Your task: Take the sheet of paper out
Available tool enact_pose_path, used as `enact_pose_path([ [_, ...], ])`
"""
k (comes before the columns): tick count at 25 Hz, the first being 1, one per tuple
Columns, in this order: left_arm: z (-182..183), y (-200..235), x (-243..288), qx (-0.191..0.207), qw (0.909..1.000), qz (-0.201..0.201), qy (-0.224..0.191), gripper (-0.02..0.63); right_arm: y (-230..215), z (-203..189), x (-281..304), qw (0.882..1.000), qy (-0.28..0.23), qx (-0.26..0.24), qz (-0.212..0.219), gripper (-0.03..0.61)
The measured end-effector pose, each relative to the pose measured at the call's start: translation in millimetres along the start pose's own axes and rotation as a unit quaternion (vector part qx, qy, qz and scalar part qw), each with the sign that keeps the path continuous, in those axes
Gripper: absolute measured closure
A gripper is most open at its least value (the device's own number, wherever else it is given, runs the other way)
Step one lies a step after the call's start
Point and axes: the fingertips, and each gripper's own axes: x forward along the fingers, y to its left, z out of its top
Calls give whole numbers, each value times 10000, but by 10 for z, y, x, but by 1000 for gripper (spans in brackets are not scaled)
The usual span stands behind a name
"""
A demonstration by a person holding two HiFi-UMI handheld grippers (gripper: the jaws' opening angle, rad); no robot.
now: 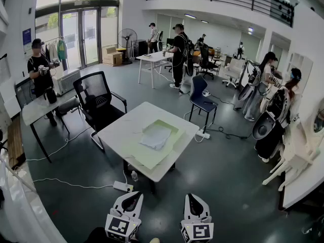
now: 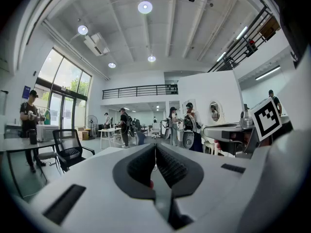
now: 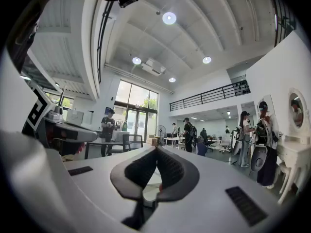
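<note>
— Paper (image 1: 156, 135): where is it?
— It lies on a pale green mat (image 1: 152, 158) on the white table (image 1: 119, 130), ahead of you.
— And the tools?
— Your left gripper (image 1: 132, 196) and right gripper (image 1: 194, 199) are both clenched on nothing, well short of the table.

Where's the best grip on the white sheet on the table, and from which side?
Probably the near edge of the white sheet, coming in low from the near side of the table. It lies nearly flat on the pale green folder, so only an edge offers a pinch. Whether anything covers it is unclear.
</note>
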Motion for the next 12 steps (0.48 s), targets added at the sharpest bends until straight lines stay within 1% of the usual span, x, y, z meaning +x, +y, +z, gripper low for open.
enact_pose_path([
  [3,-78,-34,27,-52,9999,-101,-80,589,2,5,-13,10000,-9,-9,-24,563],
  [7,-68,-114,116,-64,9998,-201,-9,589,-98,-33,-25,9999,-10,91,-106,561],
  [12,-15,-240,190,-50,9994,-348,12,589,-226,-64,-92,9996,216,1,-195,561],
])
